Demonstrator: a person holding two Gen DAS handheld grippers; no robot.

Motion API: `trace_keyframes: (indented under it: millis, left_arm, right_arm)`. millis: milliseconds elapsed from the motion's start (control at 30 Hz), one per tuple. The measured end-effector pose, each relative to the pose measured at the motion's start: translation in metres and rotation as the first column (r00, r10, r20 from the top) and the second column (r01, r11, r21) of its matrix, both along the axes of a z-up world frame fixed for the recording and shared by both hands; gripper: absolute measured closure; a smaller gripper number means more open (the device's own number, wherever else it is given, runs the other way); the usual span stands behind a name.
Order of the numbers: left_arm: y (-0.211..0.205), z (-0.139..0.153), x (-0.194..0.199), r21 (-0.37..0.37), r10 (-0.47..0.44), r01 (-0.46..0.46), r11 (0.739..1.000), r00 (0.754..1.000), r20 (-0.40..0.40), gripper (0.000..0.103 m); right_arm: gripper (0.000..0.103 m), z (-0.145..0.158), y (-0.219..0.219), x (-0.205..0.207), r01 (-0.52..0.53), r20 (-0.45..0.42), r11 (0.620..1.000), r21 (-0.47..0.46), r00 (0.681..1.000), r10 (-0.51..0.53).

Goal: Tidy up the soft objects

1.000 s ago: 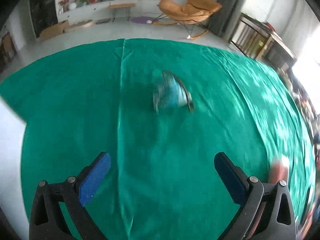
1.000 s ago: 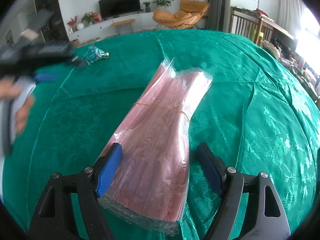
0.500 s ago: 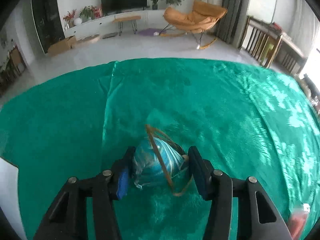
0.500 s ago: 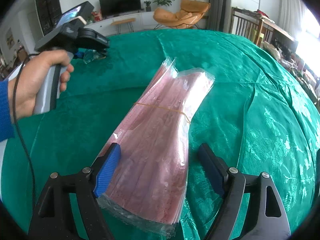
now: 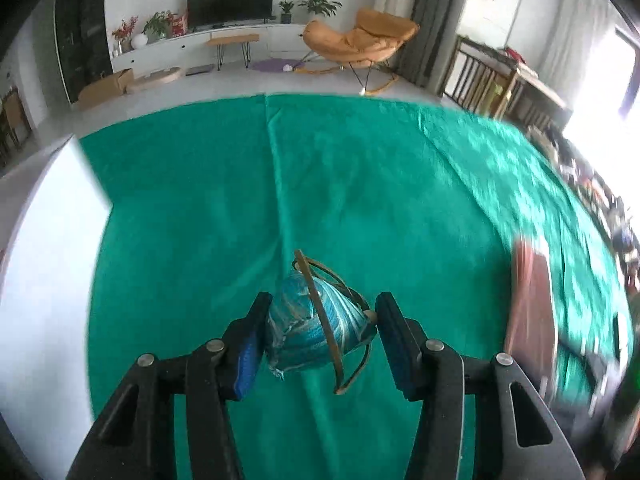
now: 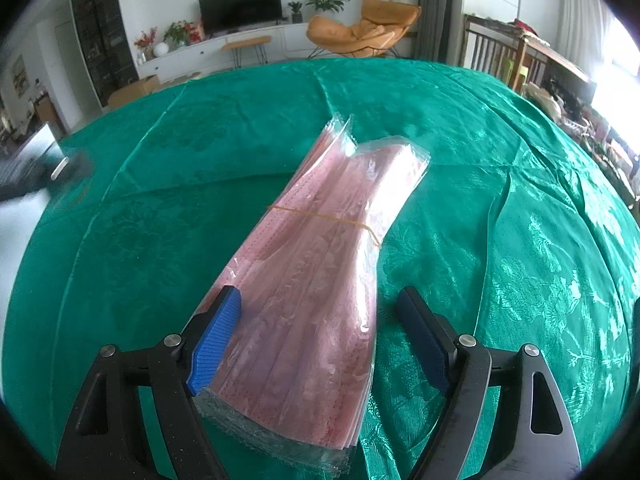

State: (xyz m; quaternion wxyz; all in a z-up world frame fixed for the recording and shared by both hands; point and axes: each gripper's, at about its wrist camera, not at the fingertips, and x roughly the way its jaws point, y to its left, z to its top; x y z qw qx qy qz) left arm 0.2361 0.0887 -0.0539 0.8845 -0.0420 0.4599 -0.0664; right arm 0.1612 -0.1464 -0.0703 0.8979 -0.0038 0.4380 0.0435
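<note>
Left claw [image 5: 320, 334]: clenched on blue bundle [image 5: 316, 332], both blue pads against its sides; bundle lifted clear of the cloth.
Blue bundle: small, shiny teal-blue wrapped wad, tan rubber band [image 5: 320, 312] looped loosely over it, one loop dangling below.
Right claw [image 6: 318, 336]: released, jaws wide, straddling the near end of pink stack [image 6: 320, 264]; left pad touching or just beside its edge, right pad apart from it.
Pink stack: flat pink pieces in clear plastic sleeves, lying on the table, yellow rubber band [image 6: 324, 216] around the middle; far end fans out.
Table [image 6: 520, 208]: covered by green patterned cloth, creased down the centre.
Left-wrist view: pink stack at right edge, blurred.
Right-wrist view: blurred grey device at far left edge, can't tell more.
</note>
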Motion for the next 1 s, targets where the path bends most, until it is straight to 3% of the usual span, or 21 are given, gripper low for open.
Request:
trace_keyframes:
  millis: [100,300,333,367,400,467,1000]
  left_arm:
    - [0.010,-0.013,-0.040,0.006,-0.002,0.002,1.000,1.000,-0.019,0.051]
    - [0.024,-0.047,-0.077,0.003,0.044,-0.044,0.999,0.997,0.057,0.045]
    - [0.022,-0.048,-0.083,0.029,0.038,-0.041,0.999,0.995,0.090,0.027]
    - [0.020,-0.052,-0.081,0.059,0.040,-0.044,0.997,0.997,0.064,0.016]
    - [0.017,-0.056,-0.079,0.088,0.038,-0.042,0.995,0.998,0.044,0.008]
    - [0.012,-0.060,-0.079,0.125,0.026,-0.030,0.992,0.999,0.033,0.001]
    - [0.012,-0.059,-0.071,0.112,0.031,-0.034,0.993,0.999,0.025,0.000]
  right_arm:
    - [0.020,0.000,0.000,0.000,0.000,0.000,1.000,-0.001,1.000,0.000]
    - [0.020,0.000,0.000,0.000,0.000,0.000,1.000,0.000,1.000,0.000]
    - [0.020,0.000,-0.001,0.000,0.000,0.000,1.000,0.000,1.000,0.000]
    - [0.020,0.000,0.000,0.000,0.000,-0.001,1.000,-0.001,1.000,0.000]
    - [0.020,0.000,0.000,0.000,0.000,0.000,1.000,-0.001,1.000,0.000]
    - [0.020,0.000,0.000,0.000,0.000,-0.001,1.000,-0.002,1.000,0.000]
    - [0.020,0.000,0.000,0.000,-0.001,0.000,1.000,-0.001,1.000,0.001]
